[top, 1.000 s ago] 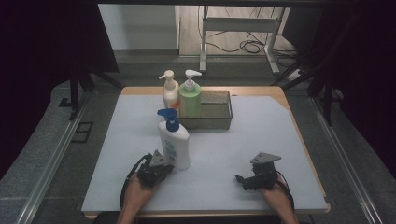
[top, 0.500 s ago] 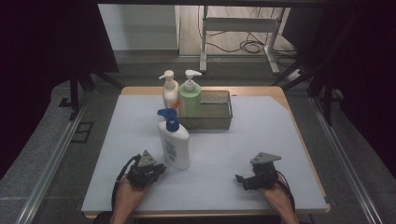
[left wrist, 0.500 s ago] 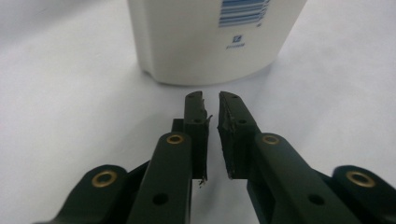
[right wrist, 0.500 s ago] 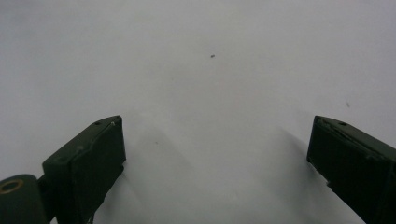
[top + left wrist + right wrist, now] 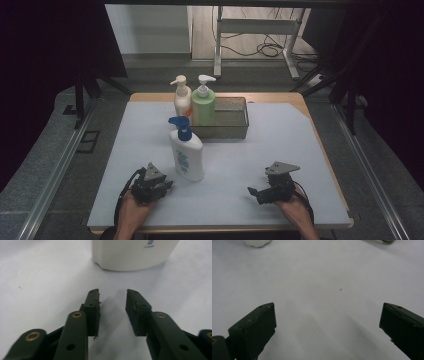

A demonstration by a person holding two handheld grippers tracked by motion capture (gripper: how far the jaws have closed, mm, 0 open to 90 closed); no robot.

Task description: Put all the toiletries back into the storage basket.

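Note:
A white lotion bottle with a blue pump stands upright in the middle of the white table mat. My left gripper rests on the mat just left of the bottle's base and points at it. In the left gripper view its jaws stand a little apart. They have just been opening, with bare mat between them, and the bottle's base is a short way ahead. My right gripper lies at the front right. Its jaws are spread wide over bare mat.
A dark mesh basket stands behind the white bottle. A green pump bottle stands at its left end, with a cream pump bottle at the green one's left. The mat's front edge runs just under both hands.
My left gripper has drawn back to the left, away from the white bottle's side. The right hand has kept still.

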